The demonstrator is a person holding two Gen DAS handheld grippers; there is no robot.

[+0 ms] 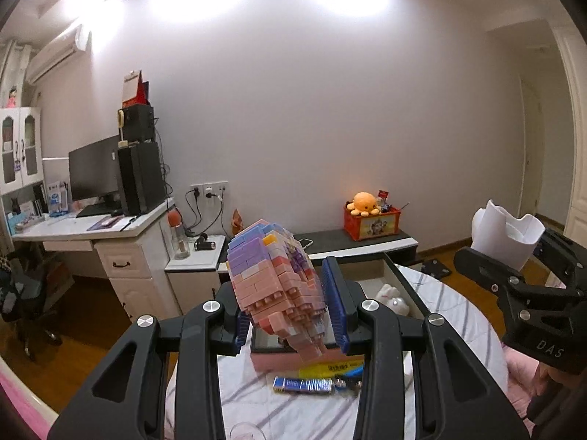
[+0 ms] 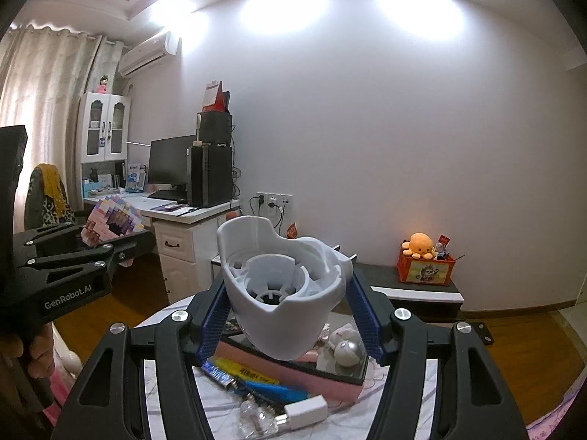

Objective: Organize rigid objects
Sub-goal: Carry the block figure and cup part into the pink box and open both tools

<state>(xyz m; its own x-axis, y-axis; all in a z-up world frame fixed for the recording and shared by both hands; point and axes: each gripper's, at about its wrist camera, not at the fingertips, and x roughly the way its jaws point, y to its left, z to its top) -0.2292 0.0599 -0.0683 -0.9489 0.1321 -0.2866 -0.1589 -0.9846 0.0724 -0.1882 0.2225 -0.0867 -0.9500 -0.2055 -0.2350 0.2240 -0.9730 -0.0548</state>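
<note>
My left gripper [image 1: 290, 315] is shut on a pink and purple brick-built model [image 1: 275, 278] and holds it in the air above the small table. The model also shows at the left of the right wrist view [image 2: 113, 222]. My right gripper [image 2: 290, 319] is shut on a white plastic cup-shaped part [image 2: 282, 293] with inner ribs, lifted above the table. That part and gripper show at the right of the left wrist view [image 1: 506, 234].
Below lies a striped tablecloth [image 1: 304, 414] with a pink box with a dark mirrored top [image 2: 293, 366], a blue battery pack [image 1: 302, 385], a yellow pack [image 2: 249, 368], a white plug [image 2: 304, 409] and a glass piece [image 2: 256, 418]. A white plush [image 1: 392, 295] lies behind. A desk [image 1: 88, 227] stands left.
</note>
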